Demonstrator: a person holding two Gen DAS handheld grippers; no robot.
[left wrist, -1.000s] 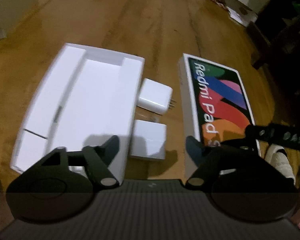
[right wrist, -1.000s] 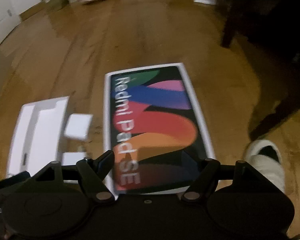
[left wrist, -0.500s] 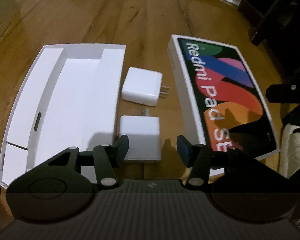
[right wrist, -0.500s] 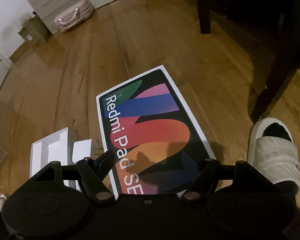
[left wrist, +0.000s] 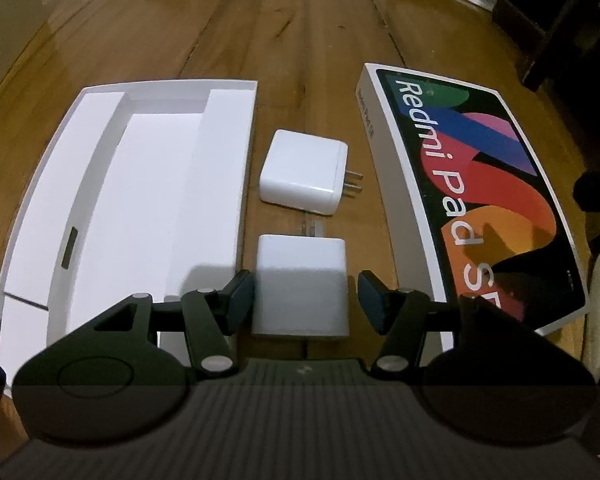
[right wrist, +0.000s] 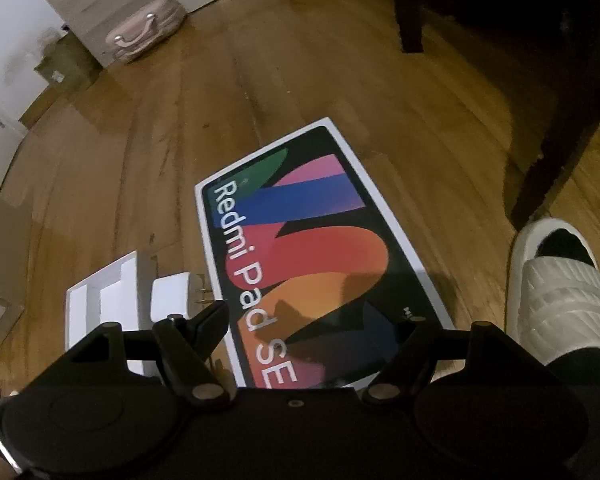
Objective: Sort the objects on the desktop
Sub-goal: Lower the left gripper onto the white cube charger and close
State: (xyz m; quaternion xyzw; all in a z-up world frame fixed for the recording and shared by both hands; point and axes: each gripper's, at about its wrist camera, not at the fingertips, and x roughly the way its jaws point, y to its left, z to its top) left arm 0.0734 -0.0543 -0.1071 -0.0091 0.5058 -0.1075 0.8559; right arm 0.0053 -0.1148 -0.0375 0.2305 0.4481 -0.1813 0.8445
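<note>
Underfoot, a glossy wooden floor (left wrist: 300, 40) is seen carrying everything; no bench is involved. Far ahead of the right tongs (right wrist: 316, 320), a pink suitcase (right wrist: 144, 36) is set against pale cabinets, and a dark furniture leg (right wrist: 410, 8) is planted ahead to the right. A white slipper (right wrist: 560, 292) with a dark sock in it is noted just right of these tongs.

An open white box tray (left wrist: 140, 200) is laid to the left of the left tongs (left wrist: 306, 294), and the Redmi Pad SE box lid (left wrist: 480, 184) lies flat to their right. Between the two, a white charger with prongs (left wrist: 302, 172) is placed further ahead, its prongs turned toward the lid; a second white charger block (left wrist: 300, 284) lies nearer, apart from the first.

Left tongs: spread wide, released, with the nearer block framed between the fingertips (left wrist: 240, 292); the left pad is seen at the block's edge, though contact cannot be confirmed, and a gap is left on the right. Right tongs: held wide apart over the near end of the lid (right wrist: 316, 260), nothing gripped; whether the lid is touched cannot be told.
</note>
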